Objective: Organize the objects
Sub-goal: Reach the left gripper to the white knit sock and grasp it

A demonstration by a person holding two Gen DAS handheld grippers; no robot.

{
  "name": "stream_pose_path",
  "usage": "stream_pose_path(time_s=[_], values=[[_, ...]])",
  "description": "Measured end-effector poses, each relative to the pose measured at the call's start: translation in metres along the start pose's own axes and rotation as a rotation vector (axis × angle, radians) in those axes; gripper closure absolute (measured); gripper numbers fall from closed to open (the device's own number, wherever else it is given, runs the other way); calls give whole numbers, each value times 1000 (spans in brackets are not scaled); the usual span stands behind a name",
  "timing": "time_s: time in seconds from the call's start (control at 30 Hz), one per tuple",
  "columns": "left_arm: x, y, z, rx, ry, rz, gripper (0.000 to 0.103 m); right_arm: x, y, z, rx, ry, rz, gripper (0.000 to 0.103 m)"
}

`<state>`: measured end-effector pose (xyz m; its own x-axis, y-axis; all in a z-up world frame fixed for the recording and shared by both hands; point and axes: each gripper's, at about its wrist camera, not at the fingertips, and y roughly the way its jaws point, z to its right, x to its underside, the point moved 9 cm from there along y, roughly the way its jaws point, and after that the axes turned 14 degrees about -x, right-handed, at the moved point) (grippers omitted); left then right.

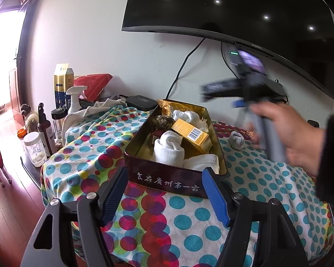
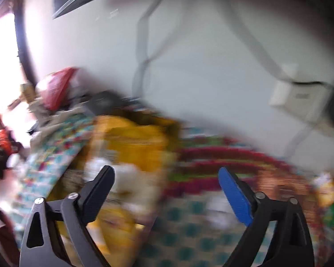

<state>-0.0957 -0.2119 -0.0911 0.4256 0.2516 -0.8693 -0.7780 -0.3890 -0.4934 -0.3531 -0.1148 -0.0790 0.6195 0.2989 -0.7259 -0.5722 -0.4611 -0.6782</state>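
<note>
An open gold-lined tin box (image 1: 142, 142) with dark sides sits on a polka-dot cloth (image 1: 189, 222). It holds rolled white socks (image 1: 169, 146), a yellow carton (image 1: 190, 133) and other small items. A small white sock bundle (image 1: 237, 140) lies on the cloth right of the tin. My left gripper (image 1: 164, 175) is open and empty, just in front of the tin's near wall. My right gripper (image 2: 167, 175) is open and empty; its view is heavily blurred, with the tin (image 2: 131, 138) ahead to the left. In the left wrist view it (image 1: 251, 93) is a blur, held above the cloth.
A black TV (image 1: 245, 11) hangs on the wall with cables below. Bottles, a jar (image 1: 34, 149), a spray bottle (image 1: 74, 98), a tall carton and a red bag (image 1: 93, 84) crowd the table's left end. A black device (image 1: 141, 102) lies behind the tin. The floor drops off left.
</note>
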Motion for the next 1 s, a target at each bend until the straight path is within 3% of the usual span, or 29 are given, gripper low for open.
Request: stream_pose_path(time_s=[0.07, 0.13, 0.27, 0.37, 0.43, 0.57, 0.7, 0.9, 1.0], values=[[1, -2, 3, 1, 10, 6, 32, 17, -18, 36, 129, -15, 20, 1], [2, -5, 9, 8, 30, 17, 32, 54, -31, 86, 287, -3, -22, 1], [4, -16, 24, 33, 77, 54, 32, 109, -52, 156, 365, 134, -36, 1], [8, -24, 37, 71, 108, 76, 32, 140, -70, 205, 379, 301, -2, 1], [12, -29, 47, 85, 131, 90, 32, 146, -76, 221, 393, 340, 18, 1], [23, -31, 67, 105, 165, 102, 32, 151, -79, 239, 338, 460, 55, 1], [34, -20, 108, 149, 188, 23, 32, 155, -78, 247, 346, 503, 46, 1], [7, 9, 188, 243, 198, -55, 32, 170, -83, 257, 288, 594, 83, 0], [-7, 43, 215, 217, 216, -96, 32, 173, -83, 260, 252, 631, 97, 0]])
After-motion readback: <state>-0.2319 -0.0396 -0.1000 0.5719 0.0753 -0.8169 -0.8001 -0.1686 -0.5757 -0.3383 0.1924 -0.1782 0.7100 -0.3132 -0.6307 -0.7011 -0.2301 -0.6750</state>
